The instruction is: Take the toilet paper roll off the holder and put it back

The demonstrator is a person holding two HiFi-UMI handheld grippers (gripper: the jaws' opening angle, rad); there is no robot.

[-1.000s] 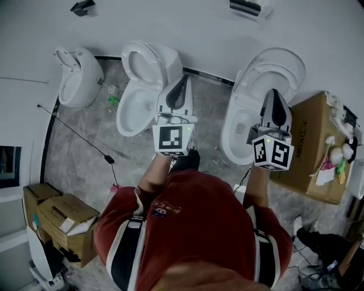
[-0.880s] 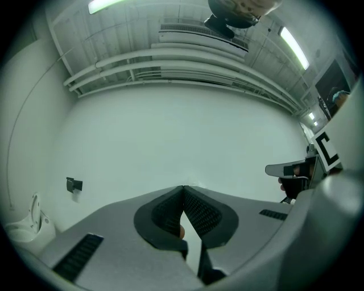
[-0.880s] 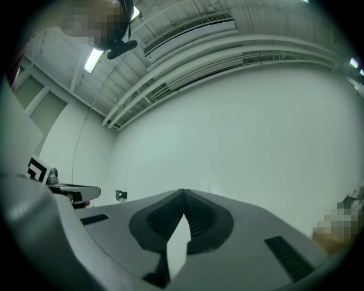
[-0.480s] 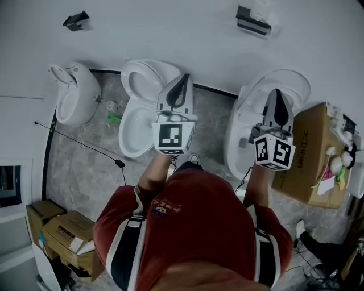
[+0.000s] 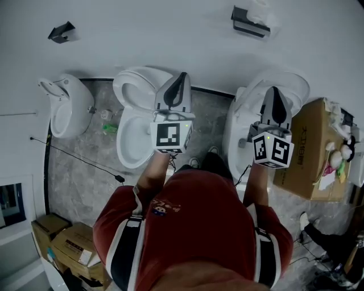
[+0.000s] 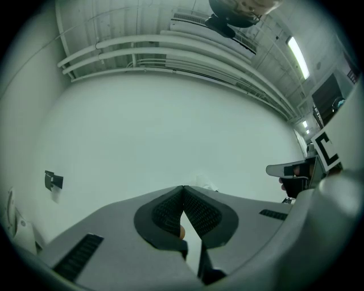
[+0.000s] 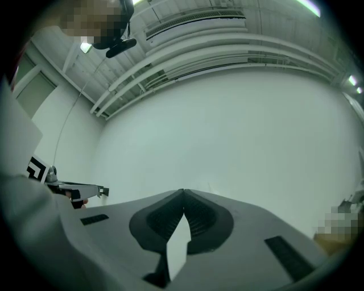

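A person in a red top (image 5: pixel 187 227) faces a white wall (image 5: pixel 159 34) with a gripper in each hand, both held out ahead, side by side and well apart. The left gripper (image 5: pixel 182 77) has its jaws clenched, tips meeting with nothing between them, as the left gripper view shows plainly. The right gripper (image 5: pixel 274 90) is the same in the right gripper view: jaws pressed together and empty. In the head view the left gripper hangs above the middle toilet (image 5: pixel 133 133) and the right gripper above the right toilet (image 5: pixel 244 122); a smaller bowl (image 5: pixel 62 108) stands further left. The toilet paper roll (image 5: pixel 265 17) shows only as a pale shape on the black holder (image 5: pixel 247 24), which is fixed to the wall beyond the grippers and well clear of both. A second black holder (image 5: pixel 61 31) sits on the wall far to the left. A cardboard box (image 5: pixel 310 148) stands just beside the right toilet, and a black cable (image 5: pixel 74 156) trails across the grey floor (image 5: pixel 85 182).
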